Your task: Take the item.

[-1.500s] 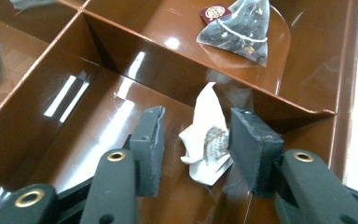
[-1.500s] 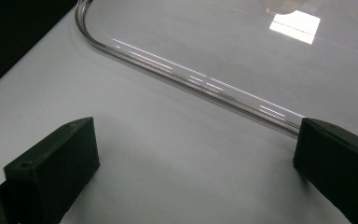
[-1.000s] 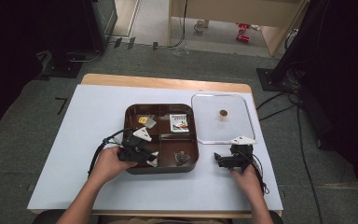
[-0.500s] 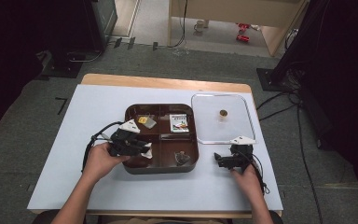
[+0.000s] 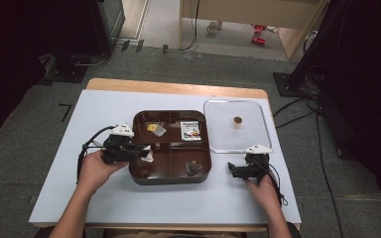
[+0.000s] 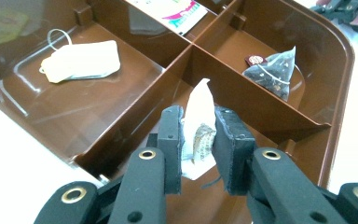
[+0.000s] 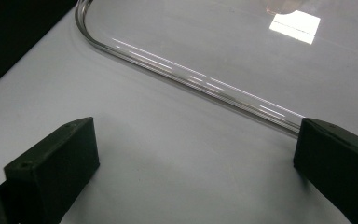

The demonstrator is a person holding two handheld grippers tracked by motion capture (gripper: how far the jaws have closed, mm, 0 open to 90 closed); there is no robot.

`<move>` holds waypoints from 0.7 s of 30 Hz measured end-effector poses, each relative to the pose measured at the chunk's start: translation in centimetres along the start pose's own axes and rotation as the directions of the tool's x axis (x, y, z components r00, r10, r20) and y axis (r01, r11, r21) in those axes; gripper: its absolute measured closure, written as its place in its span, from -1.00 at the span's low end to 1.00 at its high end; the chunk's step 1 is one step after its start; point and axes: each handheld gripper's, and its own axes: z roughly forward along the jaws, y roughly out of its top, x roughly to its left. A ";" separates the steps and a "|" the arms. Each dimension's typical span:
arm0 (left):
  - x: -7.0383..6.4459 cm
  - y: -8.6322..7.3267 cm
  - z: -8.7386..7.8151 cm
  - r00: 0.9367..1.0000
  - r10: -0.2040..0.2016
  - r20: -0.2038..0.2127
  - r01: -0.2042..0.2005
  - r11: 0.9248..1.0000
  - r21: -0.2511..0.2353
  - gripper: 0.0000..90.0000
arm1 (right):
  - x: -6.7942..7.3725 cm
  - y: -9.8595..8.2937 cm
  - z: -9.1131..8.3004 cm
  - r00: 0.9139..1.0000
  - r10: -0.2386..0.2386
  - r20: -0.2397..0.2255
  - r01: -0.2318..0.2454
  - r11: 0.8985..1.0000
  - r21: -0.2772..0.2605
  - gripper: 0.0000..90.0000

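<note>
A brown four-compartment tray point(image 5: 171, 180) sits mid-table. My left gripper point(image 5: 146, 151) hovers over its near-left compartment, shut on a white tea bag point(image 6: 199, 133) that stands upright between the jaws point(image 6: 198, 126). The far-left compartment holds a flat white tea bag with a string point(image 6: 81, 60). A pyramid tea bag point(image 6: 272, 72) lies in the near-right one, and a colourful packet point(image 5: 191, 131) in the far-right one. My right gripper point(image 5: 231, 171) rests on the table right of the tray, jaws wide open point(image 7: 196, 154) with nothing between them.
A clear lid point(image 5: 235, 126) with a small brown knob point(image 5: 237, 119) lies flat to the right of the tray; its rim point(image 7: 191, 77) runs just ahead of the right gripper. The white table surface point(image 5: 79, 129) spreads out left of the tray.
My left gripper has moved left and slightly away from the person, carrying the white tea bag up from the near-left compartment. The right gripper has stayed put.
</note>
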 end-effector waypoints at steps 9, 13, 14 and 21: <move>0.5 -0.5 -1.3 0.999 -0.030 -0.023 0.029 0.999 -0.039 0.64 | 0.0 0.0 0.0 1.000 0.000 -0.001 0.000 1.000 0.000 -1.00; 0.6 -0.7 -1.9 0.999 -0.037 -0.034 0.035 0.998 -0.051 0.64 | 0.0 0.0 0.0 1.000 0.000 -0.001 0.000 1.000 0.001 -1.00; 0.7 -0.8 -2.1 0.998 -0.041 -0.038 0.039 0.998 -0.057 0.64 | 0.0 0.0 0.0 1.000 0.001 -0.001 -0.001 1.000 0.001 -1.00; 1.2 -1.2 -3.4 0.996 -0.067 -0.055 0.063 0.995 -0.082 0.64 | 0.0 0.0 0.0 1.000 0.001 -0.001 -0.001 1.000 0.002 -1.00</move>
